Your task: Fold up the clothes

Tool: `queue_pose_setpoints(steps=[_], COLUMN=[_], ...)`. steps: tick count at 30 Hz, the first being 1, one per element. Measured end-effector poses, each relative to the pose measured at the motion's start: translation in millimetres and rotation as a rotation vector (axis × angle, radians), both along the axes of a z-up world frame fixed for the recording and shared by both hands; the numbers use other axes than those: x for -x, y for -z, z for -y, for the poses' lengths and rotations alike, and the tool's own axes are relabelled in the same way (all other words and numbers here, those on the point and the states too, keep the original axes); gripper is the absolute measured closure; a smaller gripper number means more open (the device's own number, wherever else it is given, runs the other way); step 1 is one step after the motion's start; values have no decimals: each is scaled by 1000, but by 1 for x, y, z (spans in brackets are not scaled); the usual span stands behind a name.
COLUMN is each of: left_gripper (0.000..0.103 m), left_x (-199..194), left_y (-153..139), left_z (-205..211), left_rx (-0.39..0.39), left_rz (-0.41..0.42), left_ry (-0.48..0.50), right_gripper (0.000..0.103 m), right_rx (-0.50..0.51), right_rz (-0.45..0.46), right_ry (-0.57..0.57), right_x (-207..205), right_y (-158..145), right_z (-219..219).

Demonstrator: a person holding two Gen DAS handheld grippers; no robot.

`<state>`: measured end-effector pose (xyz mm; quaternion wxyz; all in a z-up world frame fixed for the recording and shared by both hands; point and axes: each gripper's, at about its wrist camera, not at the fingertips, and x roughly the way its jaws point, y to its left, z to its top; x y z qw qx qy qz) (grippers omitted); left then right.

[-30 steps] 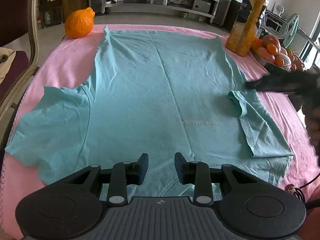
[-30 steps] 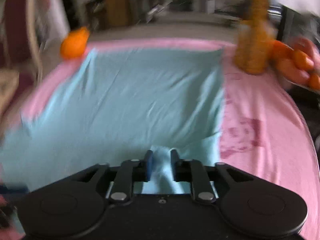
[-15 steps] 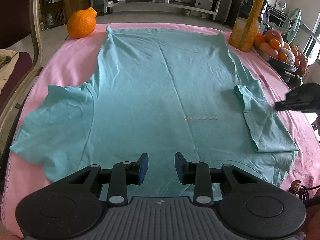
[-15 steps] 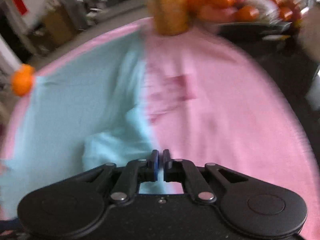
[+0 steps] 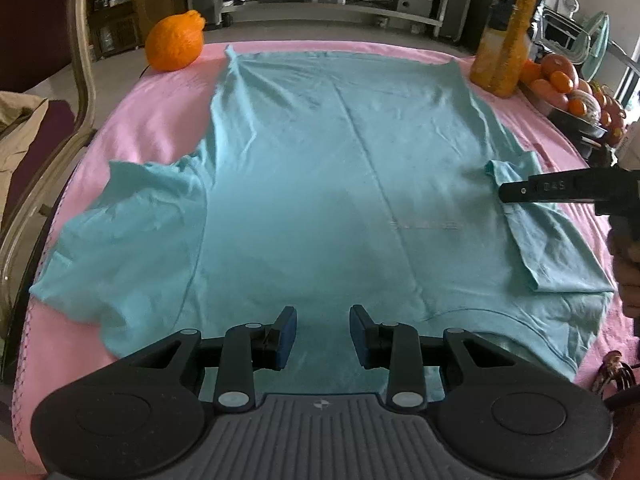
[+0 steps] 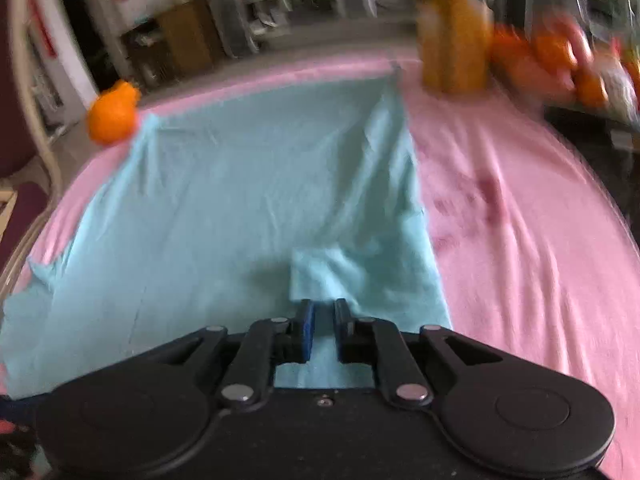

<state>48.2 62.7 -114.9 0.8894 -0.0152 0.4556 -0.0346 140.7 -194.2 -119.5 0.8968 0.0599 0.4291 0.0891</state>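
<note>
A teal T-shirt [image 5: 320,184] lies flat on a pink cloth [image 5: 152,112], collar nearest me. Its right sleeve [image 5: 552,240] is folded in over the body; its left sleeve [image 5: 120,232] lies spread out. My left gripper [image 5: 323,332] is open and empty just above the collar end. My right gripper [image 6: 322,320] hovers over the folded right sleeve [image 6: 340,276], its jaws a narrow gap apart with nothing between them; it also shows in the left wrist view [image 5: 560,188] at the right edge.
A large orange [image 5: 174,46] sits at the far left corner. A tall orange juice bottle [image 5: 506,32] and a fruit bowl [image 5: 572,92] stand at the far right. A chair frame [image 5: 80,80] stands left of the table.
My right gripper swung out to the right, shut, then came back over the folded sleeve with its jaws slightly parted. The left gripper stayed open and nearly still.
</note>
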Motion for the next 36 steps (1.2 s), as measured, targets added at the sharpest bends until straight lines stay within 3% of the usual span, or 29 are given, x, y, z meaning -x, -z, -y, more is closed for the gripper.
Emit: queue_pose_setpoints(steps=[3, 7, 10, 13, 16, 18, 21, 24, 25, 29, 32, 36], left_gripper=[71, 70, 70, 68, 68, 68, 74, 75, 75, 74, 74, 74], left_x=[2, 3, 9, 17, 31, 36, 33, 32, 31, 25, 19, 12], left_y=[-2, 3, 5, 0, -19, -33, -41, -34, -31, -16, -3, 0], left_z=[-3, 3, 10, 6, -26, -59, -134, -188, -202, -216, -226, -235], left_rx=[14, -6, -44, -32, -12, 26, 212, 394, 440, 427, 425, 461], left_rz=[4, -29, -57, -107, -49, -8, -26, -47, -50, -67, -101, -71], left_ry=[-4, 30, 70, 88, -5, -117, -387, -582, -635, -729, -799, -845], right_gripper=[87, 86, 83, 78, 78, 74, 56, 48, 48, 48, 48, 48], right_rx=[-33, 111, 144, 164, 2, -191, -444, -618, -648, -708, -707, -680], right_rz=[35, -98, -165, -209, -168, -93, 16, 90, 92, 40, 30, 33], right_ry=[-8, 96, 152, 166, 162, 133, 66, 15, 14, 73, 79, 60], right_x=[8, 22, 34, 45, 55, 57, 59, 61, 61, 60, 65, 63], right_y=[-13, -20, -13, -12, -25, -45, -76, -87, -84, -62, -59, -58], right_z=[3, 11, 15, 16, 26, 35, 45, 51, 53, 59, 56, 51])
